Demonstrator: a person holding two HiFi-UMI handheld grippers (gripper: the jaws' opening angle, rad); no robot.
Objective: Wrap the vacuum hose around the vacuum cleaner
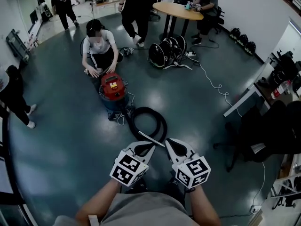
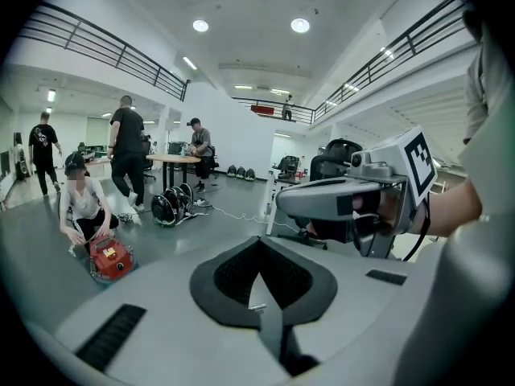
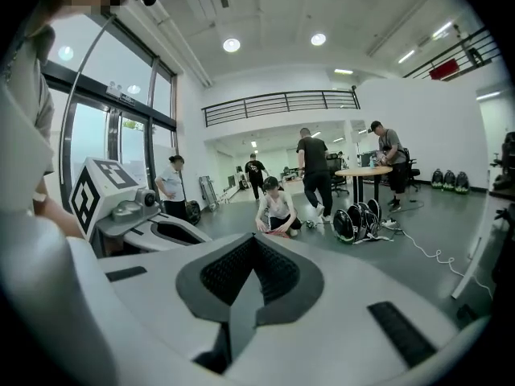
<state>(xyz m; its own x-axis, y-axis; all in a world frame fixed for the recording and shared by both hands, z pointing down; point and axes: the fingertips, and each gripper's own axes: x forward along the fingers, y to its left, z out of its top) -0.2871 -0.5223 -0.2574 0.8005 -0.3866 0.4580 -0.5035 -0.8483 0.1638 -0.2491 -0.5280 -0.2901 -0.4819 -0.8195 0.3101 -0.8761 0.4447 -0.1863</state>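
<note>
Looping black hose [image 1: 148,122] lies by round red vac [image 1: 113,88]; L tongs [image 1: 150,146], R tongs [image 1: 169,142] closed, empty.

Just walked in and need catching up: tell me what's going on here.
Someone wearing a head camera holds the left gripper and right gripper side by side above the floor, both shut and empty. Ahead stands a red vacuum. Its black hose lies in a loop on the floor beside it, not yet wrapped. A kneeling person has both hands at the vacuum. Others stand or sit near a round table.
</note>
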